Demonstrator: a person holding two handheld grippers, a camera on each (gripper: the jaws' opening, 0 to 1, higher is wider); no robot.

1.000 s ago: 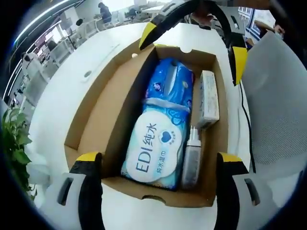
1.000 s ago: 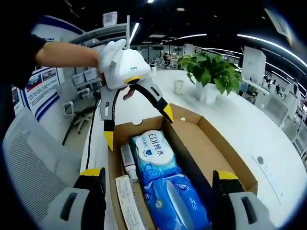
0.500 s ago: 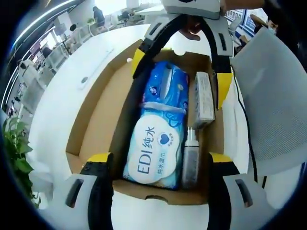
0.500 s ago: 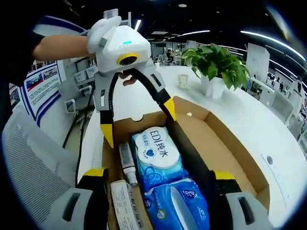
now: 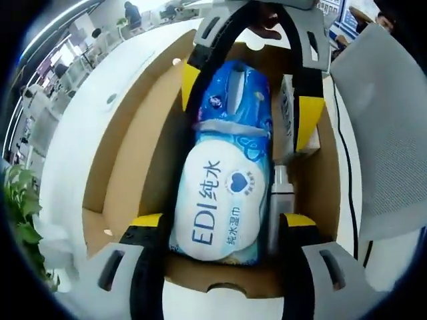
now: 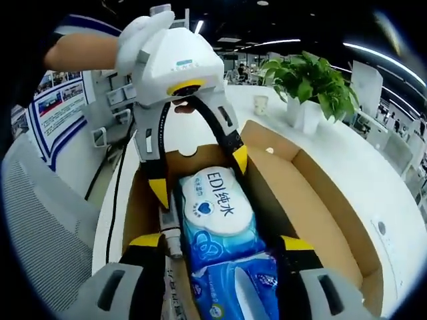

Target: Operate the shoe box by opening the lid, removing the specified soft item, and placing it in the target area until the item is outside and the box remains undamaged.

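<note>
The box [image 5: 127, 167] lies open on the white bench [image 5: 80, 120], its lid [image 6: 327, 200] folded out flat to one side. Inside, two soft packs lie end to end: the wipes [image 5: 223, 200], marked EDI, and a blue tissue pack [image 5: 233, 93] touching them. A small bottle [image 5: 279, 207] and a slim carton [image 5: 288, 113] lie along the wall beside the packs. My left tool [image 5: 223, 230] is down in the box at the wipes' end, jaws wide on either side of the wipes and not closed on them. My right tool [image 6: 220, 250] is in from the far end, jaws wide, straddling the packs near where tissue pack [image 6: 240, 293] and wipes [image 6: 213, 213] meet. A plant [image 6: 307, 80] stands on the bench beyond the box [image 6: 307, 200]
</note>
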